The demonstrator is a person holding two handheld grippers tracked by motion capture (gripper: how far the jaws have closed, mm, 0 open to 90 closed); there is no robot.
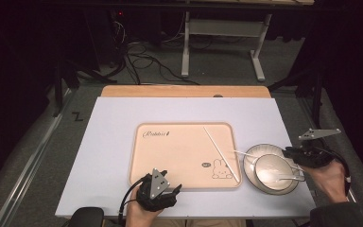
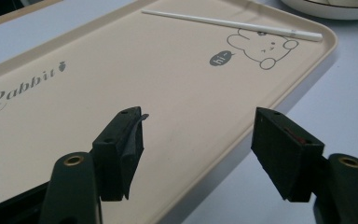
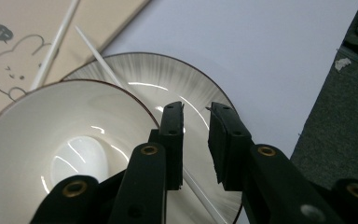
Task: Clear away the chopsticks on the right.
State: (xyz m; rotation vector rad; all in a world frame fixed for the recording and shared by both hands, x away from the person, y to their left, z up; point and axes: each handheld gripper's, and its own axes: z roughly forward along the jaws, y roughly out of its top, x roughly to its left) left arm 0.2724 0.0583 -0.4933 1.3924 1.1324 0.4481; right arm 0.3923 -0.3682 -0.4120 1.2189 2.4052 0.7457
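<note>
A beige rabbit-print tray lies mid-table, with one white chopstick slanting across its right side. To its right a grey-streaked plate carries a white bowl. A second chopstick rests across the plate beside the bowl. My right gripper hovers over the plate's right rim, its jaws a narrow gap apart. That chopstick passes beneath the gap and the pads touch nothing. My left gripper stands wide open and holds nothing, over the tray's near edge.
The tray sits on a pale mat over a wooden table. The mat's right edge lies close to the plate, with dark floor beyond it. Cables and a desk frame are on the floor behind the table.
</note>
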